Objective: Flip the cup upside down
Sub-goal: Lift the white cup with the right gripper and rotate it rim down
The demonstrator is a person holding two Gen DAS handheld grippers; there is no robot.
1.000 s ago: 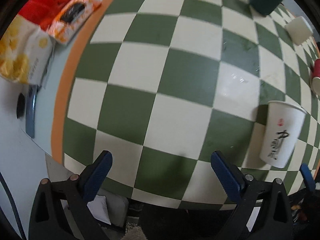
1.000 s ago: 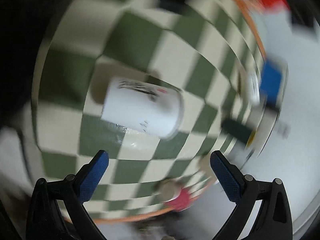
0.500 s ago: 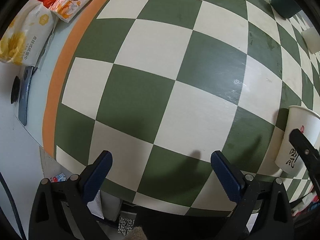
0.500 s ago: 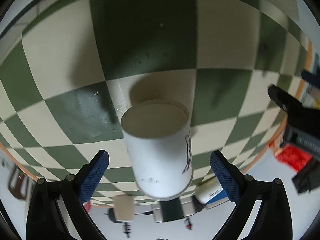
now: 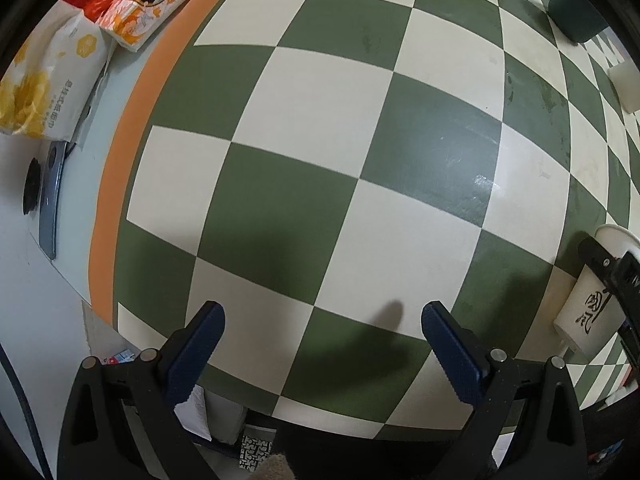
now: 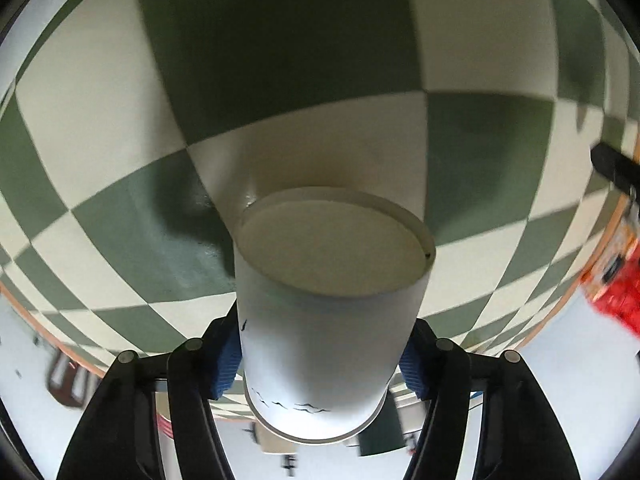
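A white paper cup (image 6: 324, 312) with black calligraphy sits clamped between the blue pads (image 6: 226, 360) of the right gripper (image 6: 324, 356), its flat base facing the camera, above the green-and-cream checkered tablecloth (image 5: 320, 160). The left gripper (image 5: 324, 344) hovers over the cloth, fingers spread wide around nothing, with tissue packs (image 5: 44, 88) lying beyond the orange border (image 5: 116, 168)

Counted items — two grippers: left gripper (image 5: 322, 344), right gripper (image 6: 322, 356). One white paper cup (image 6: 320, 320) with black lettering. One dark green cup (image 5: 578, 16). Three snack packets (image 5: 44, 84) — orange, red, yellow-white.
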